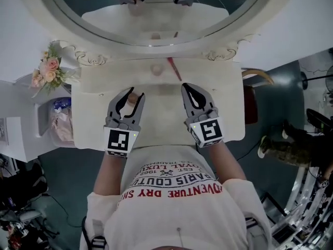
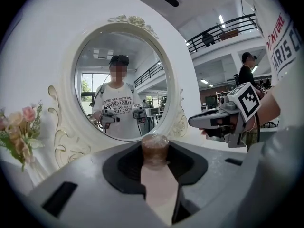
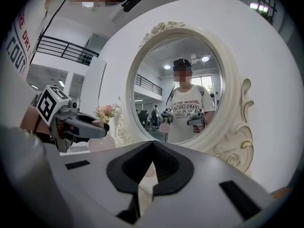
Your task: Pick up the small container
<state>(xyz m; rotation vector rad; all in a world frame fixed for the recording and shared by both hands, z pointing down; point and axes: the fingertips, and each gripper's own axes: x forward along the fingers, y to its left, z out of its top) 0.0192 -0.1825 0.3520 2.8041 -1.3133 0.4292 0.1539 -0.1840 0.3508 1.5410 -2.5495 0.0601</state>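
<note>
The small container [image 1: 133,99], a pale pink tube with a brownish cap, is between the jaws of my left gripper [image 1: 134,95], which is shut on it above the cream vanity table [image 1: 99,98]. In the left gripper view the container [image 2: 159,184] runs up between the dark pads, its cap by the tips of the left gripper [image 2: 155,146]. My right gripper [image 1: 187,89] hovers beside it at the right, jaws together and empty. The right gripper view shows the right gripper [image 3: 152,145] with its tips meeting and nothing between them.
A round mirror [image 1: 156,14] in an ornate white frame stands behind the table. A small pink round object [image 1: 156,69] and a red stick [image 1: 174,69] lie near the mirror's base. Pink flowers [image 1: 47,72] stand at the left, above a bin [image 1: 60,119].
</note>
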